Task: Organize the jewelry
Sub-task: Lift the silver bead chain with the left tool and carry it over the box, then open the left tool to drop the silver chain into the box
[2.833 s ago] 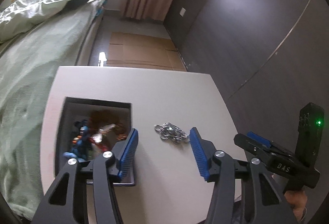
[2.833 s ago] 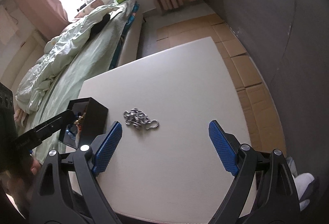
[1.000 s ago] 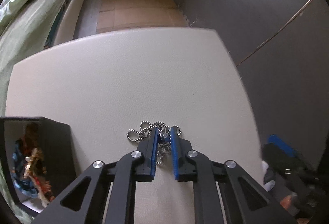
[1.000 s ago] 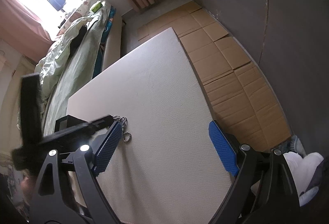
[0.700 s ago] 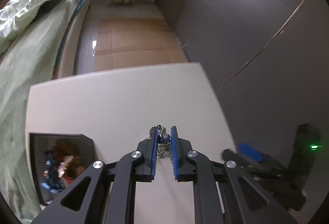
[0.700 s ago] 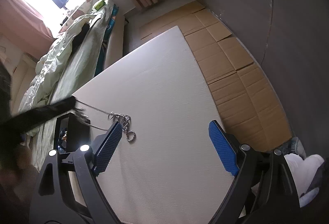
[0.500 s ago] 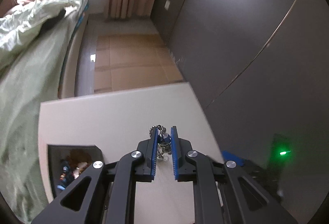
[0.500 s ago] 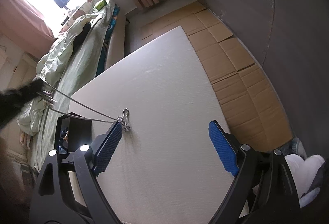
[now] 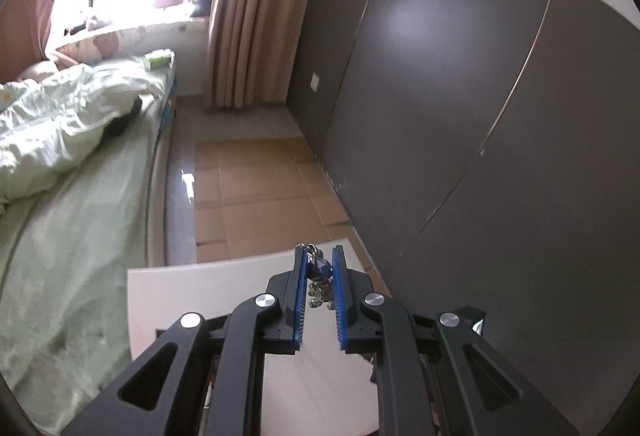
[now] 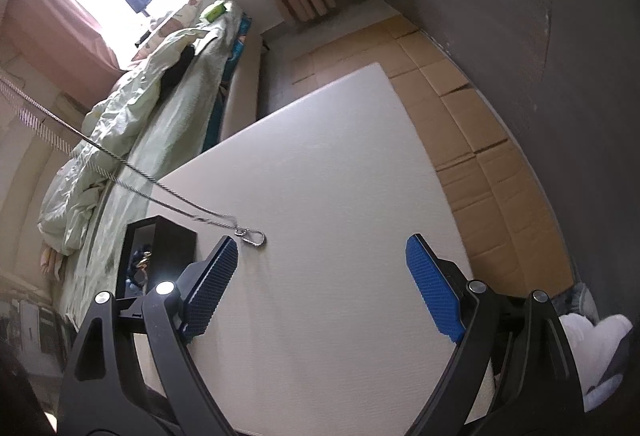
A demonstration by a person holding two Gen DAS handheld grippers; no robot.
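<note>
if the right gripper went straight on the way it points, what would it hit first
Most likely the bare white table: the open right gripper points down at it with nothing between the fingers. The chain end and the black box lie off to its left, probably just outside that line, though depth is unclear.

The left gripper (image 9: pixel 319 274) now rises high above the table (image 10: pixel 340 163), pulling the necklace (image 10: pixel 168 191) taut; only its clasp end nears the surface.

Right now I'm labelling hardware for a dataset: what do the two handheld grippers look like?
Both match: the left gripper and right gripper have matte black angular linkage arms with slotted cutouts, round silver pivot screws, and blue finely textured pads. No cables, markings or sleeves are visible.
</note>
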